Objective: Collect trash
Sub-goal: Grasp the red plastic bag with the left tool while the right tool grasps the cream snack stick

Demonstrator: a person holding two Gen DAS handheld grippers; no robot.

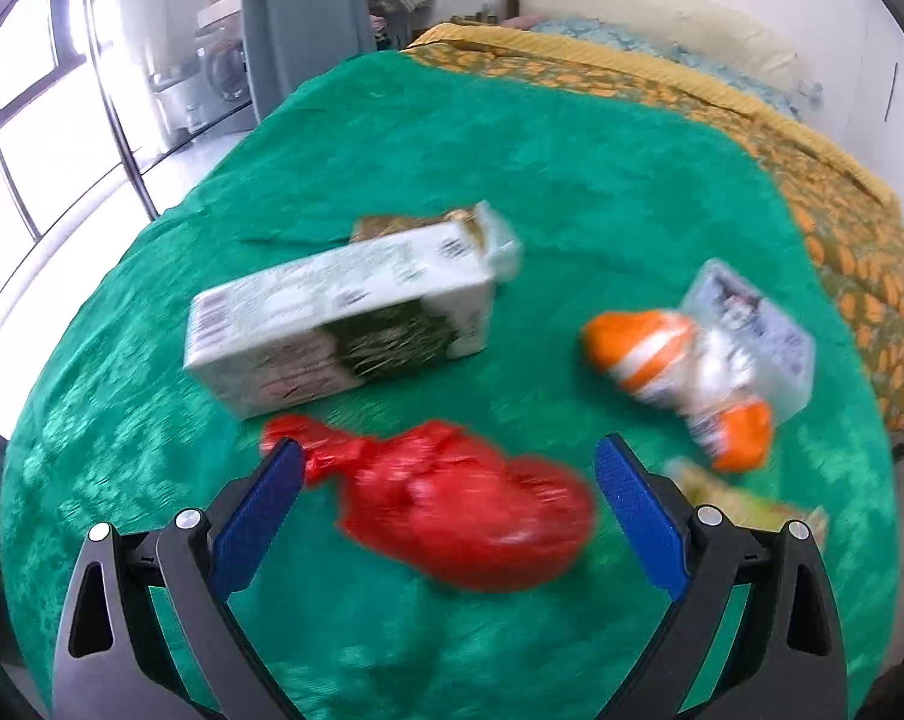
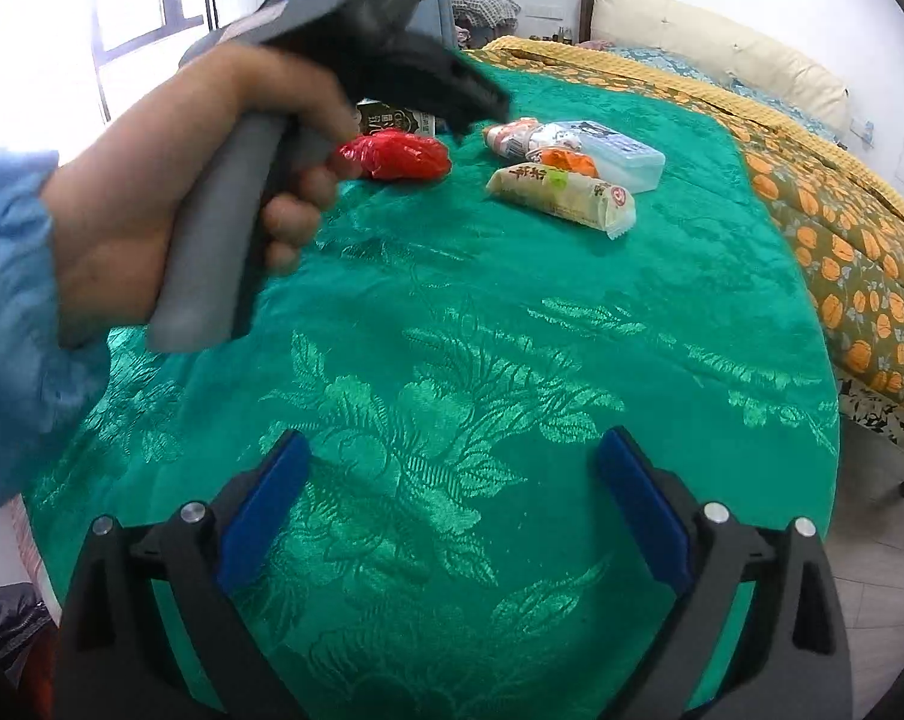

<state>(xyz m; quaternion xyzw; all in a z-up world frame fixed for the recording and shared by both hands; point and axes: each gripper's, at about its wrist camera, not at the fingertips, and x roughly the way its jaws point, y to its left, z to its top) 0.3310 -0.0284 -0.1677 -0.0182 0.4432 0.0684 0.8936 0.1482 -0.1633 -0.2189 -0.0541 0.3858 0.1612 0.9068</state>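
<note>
My left gripper (image 1: 446, 468) hangs low over the green brocade bedcover (image 1: 511, 150), blue pads spread wide and holding nothing, with the knotted red plastic bag (image 1: 452, 504) lying in the gap between them; whether either pad touches it I cannot tell. Only the left wrist view gives this close look, and it is smeared with motion blur. It also shows a white carton (image 1: 338, 324) lying on its side just beyond the bag, toward the far edge of the cover. Near the right edge, an orange-and-white wrapper (image 1: 679, 366) leans against a clear plastic box (image 1: 769, 330).

The right wrist view shows what that one misses: my left hand (image 2: 152, 192), in a light blue sleeve (image 2: 8, 300), gripping the grey handle above the bag. It also gives in full a pale yellow printed packet (image 2: 562, 198), which the left view cuts off behind a finger. There the carton is almost wholly hidden behind the handset. My right gripper (image 2: 452, 462) hovers over bare cover near the front edge, well apart from the litter, its pads equally wide and empty.

Beyond the green cover runs an orange-patterned quilt (image 2: 835, 240) up to a cream headboard (image 2: 721, 42). Bright windows (image 1: 38, 90) and a grey-blue curtain (image 1: 296, 12) stand on the left.
</note>
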